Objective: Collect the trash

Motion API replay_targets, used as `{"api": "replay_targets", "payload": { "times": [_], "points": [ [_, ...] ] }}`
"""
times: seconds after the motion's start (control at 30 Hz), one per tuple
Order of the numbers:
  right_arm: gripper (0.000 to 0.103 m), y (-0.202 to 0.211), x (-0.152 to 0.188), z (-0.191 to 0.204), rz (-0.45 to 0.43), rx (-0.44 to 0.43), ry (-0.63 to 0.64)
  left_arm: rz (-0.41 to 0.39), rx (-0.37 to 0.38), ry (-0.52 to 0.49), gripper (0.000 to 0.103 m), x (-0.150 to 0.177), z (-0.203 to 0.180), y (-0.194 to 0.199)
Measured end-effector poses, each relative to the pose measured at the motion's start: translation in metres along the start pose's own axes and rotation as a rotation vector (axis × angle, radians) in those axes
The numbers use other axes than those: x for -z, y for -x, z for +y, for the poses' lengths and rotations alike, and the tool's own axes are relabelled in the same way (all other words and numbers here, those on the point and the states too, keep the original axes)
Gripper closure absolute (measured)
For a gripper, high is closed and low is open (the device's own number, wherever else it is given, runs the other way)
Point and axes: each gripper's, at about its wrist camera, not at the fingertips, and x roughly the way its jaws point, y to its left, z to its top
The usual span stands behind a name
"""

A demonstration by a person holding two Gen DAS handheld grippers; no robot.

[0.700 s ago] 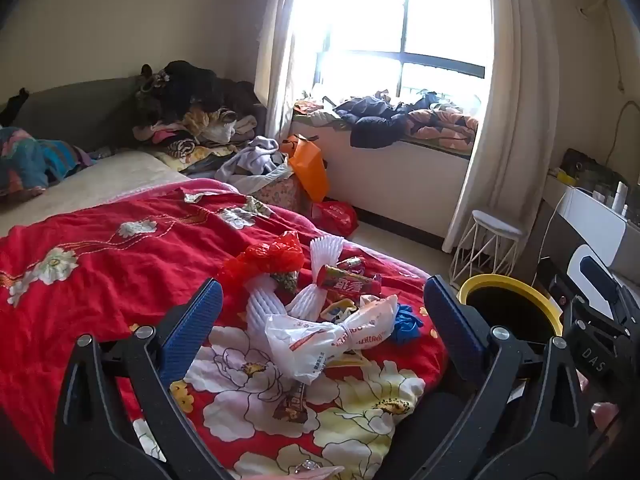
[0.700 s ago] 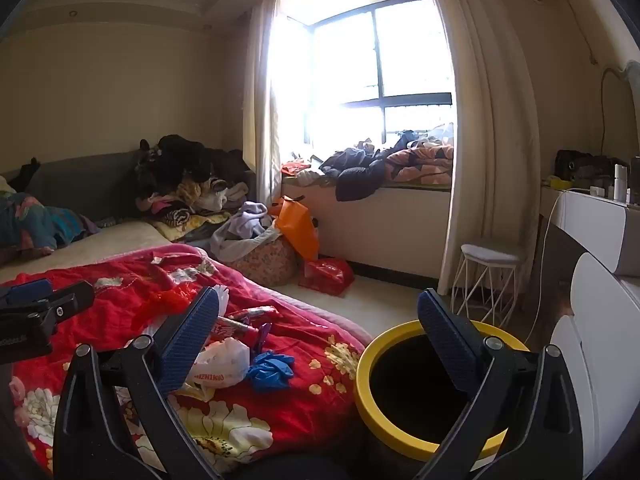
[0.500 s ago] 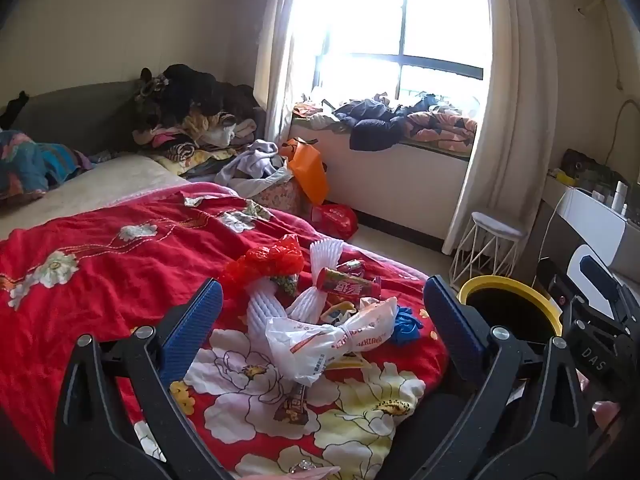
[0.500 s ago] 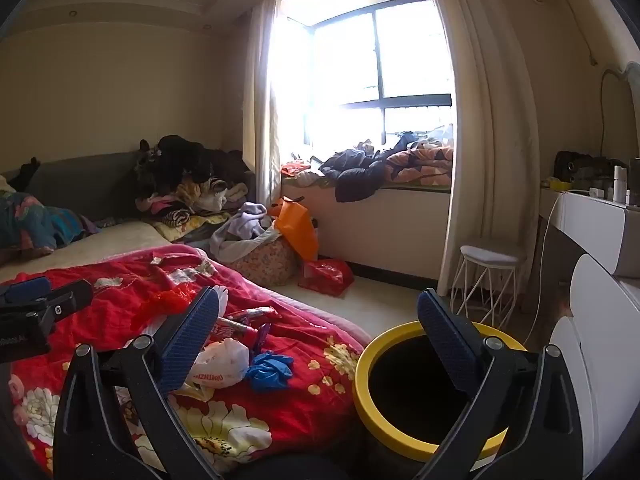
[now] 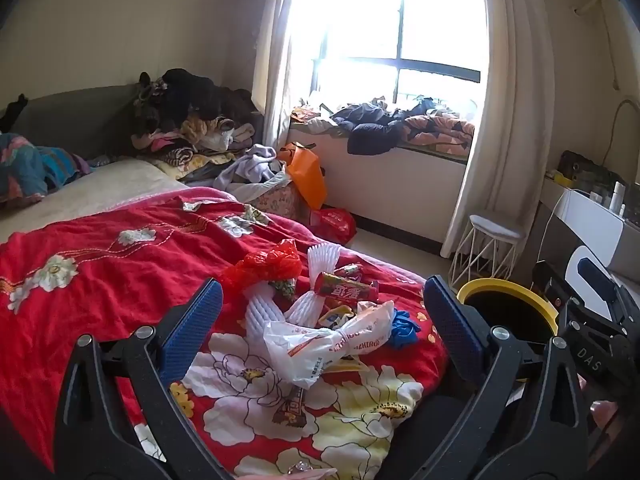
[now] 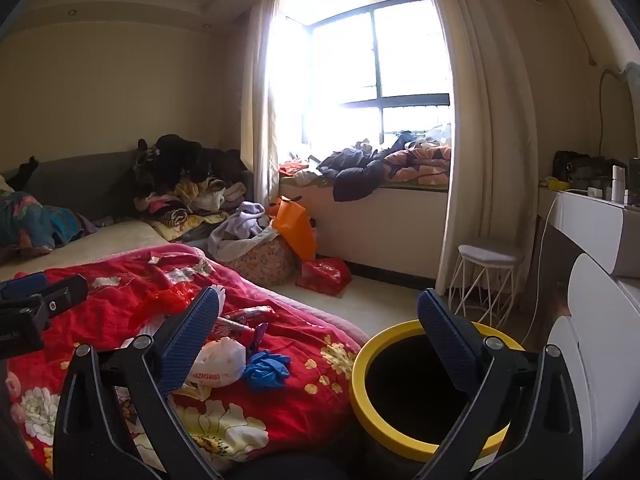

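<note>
Both tongs, left tongs (image 5: pixel 320 320) and right tongs (image 6: pixel 320 332), spread and empty; trash (image 5: pixel 328 332) ahead of left, bin (image 6: pixel 400 436) below right, ready to receive

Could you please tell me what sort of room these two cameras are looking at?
A lived-in bedroom, most likely. A bed with a red floral quilt fills the foreground, clothes are heaped on the window seat under a curtained window, and a white dressing table with a mirror stands on the right.
</note>
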Motion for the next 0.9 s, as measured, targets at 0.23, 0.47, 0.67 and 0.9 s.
{"api": "replay_targets", "payload": {
  "times": [0.23,0.47,0.67,0.9],
  "points": [
    [0.006,0.0008,0.0000,-0.0001,-0.003,0.002,0.002,-0.004,0.001,0.000,0.010,-0.0021,0.0004,0.0014],
    [0.006,0.0008,-0.0002,0.0010,-0.003,0.002,0.002,-0.005,0.001,0.002,0.010,-0.0018,0.0004,0.0015],
    [0.006,0.0012,-0.0002,-0.0014,-0.002,0.002,0.001,-0.007,0.001,0.000,0.010,-0.0013,0.0004,0.0019],
    [0.006,0.0029,-0.0010,-0.0018,-0.002,0.002,0.001,-0.008,0.000,0.000,0.010,-0.0011,0.0002,0.0022]
  ]
}}
